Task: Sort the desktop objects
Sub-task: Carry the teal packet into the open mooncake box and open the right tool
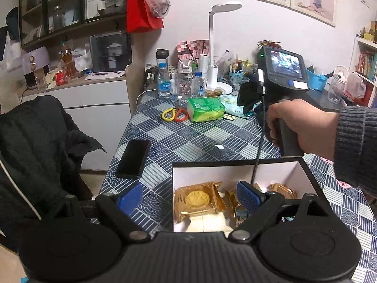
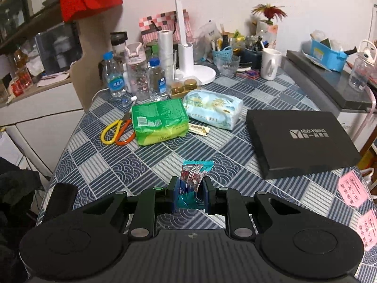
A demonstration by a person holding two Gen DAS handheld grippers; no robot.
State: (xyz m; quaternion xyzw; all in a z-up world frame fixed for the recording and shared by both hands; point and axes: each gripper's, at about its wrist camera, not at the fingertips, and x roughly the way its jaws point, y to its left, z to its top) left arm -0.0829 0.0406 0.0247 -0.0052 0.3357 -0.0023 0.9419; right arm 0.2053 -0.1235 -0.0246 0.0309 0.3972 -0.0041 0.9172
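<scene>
two views from handheld tongs over a table with a blue patterned cloth.

right gripper: narrow, clamped on a small teal-wrapped candy, held upright between the blue pads and lifted above the cloth. ahead and to the left of these tongs, a green tissue pack with yellow-and-orange scissors touching its left side. straight ahead, just right of the green pack, a pale blue tissue pack, with a small gold sachet lying in front of the two. ahead to the right, a flat black box lid resting on the cloth. farther back, water bottles, a white lamp base and a white mug.

left gripper: spread wide, holding nothing, right pad hanging inside an open white-lined box, left pad outside it over the cloth. directly under and between the pads, gold-wrapped pastries lying in the box. ahead to the left, a black phone flat on the cloth near the table edge. ahead to the right, a hand in a dark knitted sleeve gripping the handle of the other tool above the far box wall.
</scene>
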